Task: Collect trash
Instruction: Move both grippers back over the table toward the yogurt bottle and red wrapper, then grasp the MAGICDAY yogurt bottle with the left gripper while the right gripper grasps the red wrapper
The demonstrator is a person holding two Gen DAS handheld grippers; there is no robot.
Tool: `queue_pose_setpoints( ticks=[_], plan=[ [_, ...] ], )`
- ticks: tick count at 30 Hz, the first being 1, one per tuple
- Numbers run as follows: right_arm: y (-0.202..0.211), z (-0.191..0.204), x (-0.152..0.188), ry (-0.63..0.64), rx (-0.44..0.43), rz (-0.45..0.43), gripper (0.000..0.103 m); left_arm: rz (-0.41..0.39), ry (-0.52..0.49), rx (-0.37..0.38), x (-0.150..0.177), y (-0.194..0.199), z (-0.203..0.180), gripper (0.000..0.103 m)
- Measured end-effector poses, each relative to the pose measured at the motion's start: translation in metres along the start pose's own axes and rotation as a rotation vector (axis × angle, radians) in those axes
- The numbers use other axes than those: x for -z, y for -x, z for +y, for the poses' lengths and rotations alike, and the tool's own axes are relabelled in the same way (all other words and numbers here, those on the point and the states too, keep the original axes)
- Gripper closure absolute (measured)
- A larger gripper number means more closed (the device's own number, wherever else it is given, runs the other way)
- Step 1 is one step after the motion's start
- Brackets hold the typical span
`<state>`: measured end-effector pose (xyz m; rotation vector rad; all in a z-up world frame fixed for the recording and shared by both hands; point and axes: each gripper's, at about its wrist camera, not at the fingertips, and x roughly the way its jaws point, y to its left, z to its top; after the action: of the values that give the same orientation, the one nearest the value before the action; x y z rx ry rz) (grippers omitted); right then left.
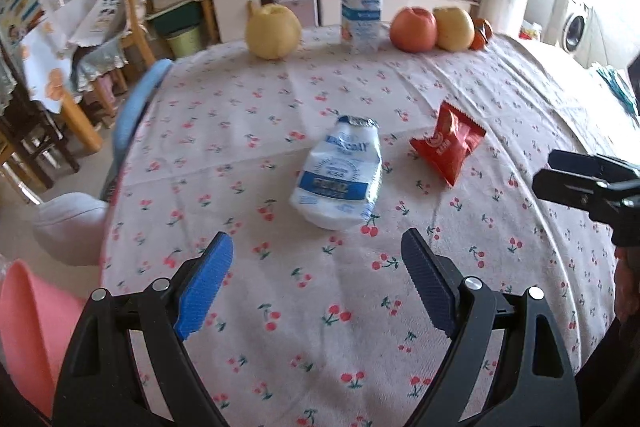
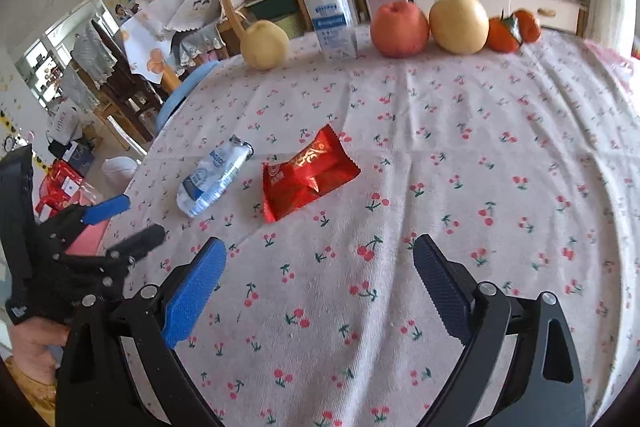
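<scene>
White crushed bottle (image 1: 339,175) flat mid-tabletop (image 1: 280,327), red wrapper (image 1: 447,143) just beside at 2 o'clock. Neither collected yet. My left gripper (image 1: 317,279) jaws wide, empty, short of bottle; right gripper (image 2: 320,287) likewise wide, empty. Pink bin (image 1: 24,331) at 8 o'clock, likely destination.

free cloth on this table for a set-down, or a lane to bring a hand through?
Bare cloth: the wide near strip between the grippers and the crushed bottle and red wrapper; the whole side right of the wrapper; the band between those two and the back row. Crowded: the far edge, with pear, upright bottle, apple and tangerines.
</scene>
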<state>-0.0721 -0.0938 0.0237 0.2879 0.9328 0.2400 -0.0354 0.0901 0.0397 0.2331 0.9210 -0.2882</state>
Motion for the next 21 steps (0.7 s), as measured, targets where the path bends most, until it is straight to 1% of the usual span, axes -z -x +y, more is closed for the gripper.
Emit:
queue_pose_setpoints(
  ticks=[2, 3, 4, 6, 9, 13, 16, 21],
  plan=[
    [-0.009, -0.003, -0.003, -0.024, -0.048, 0.022, 0.018, 0.009, -0.015, 0.011, -0.003, -0.008, -0.003, 0.016],
    [-0.012, -0.003, -0.004, -0.029, -0.059, 0.032, 0.024, 0.009, -0.02, 0.019, -0.005, -0.011, -0.005, 0.016],
    [-0.015, -0.004, -0.005, -0.032, -0.062, 0.038, 0.025, 0.009, -0.022, 0.024, -0.006, -0.013, -0.006, 0.016],
    [-0.022, -0.004, -0.009, -0.045, -0.061, 0.046, 0.025, 0.012, -0.022, 0.04, -0.011, -0.02, -0.009, 0.016],
    [-0.029, -0.008, -0.015, -0.075, -0.087, 0.042, 0.025, 0.018, -0.027, 0.055, -0.019, -0.031, -0.014, 0.016],
    [-0.037, -0.007, -0.023, -0.065, -0.096, 0.041, 0.036, 0.029, -0.014, 0.051, -0.027, -0.046, -0.015, 0.016],
    [-0.046, -0.008, -0.028, -0.067, -0.097, 0.047, 0.037, 0.032, 0.02, 0.046, -0.032, -0.054, -0.01, 0.016],
    [-0.054, -0.004, -0.037, -0.037, -0.092, 0.032, 0.037, 0.042, 0.066, 0.051, -0.035, -0.062, -0.002, 0.016]
  ],
)
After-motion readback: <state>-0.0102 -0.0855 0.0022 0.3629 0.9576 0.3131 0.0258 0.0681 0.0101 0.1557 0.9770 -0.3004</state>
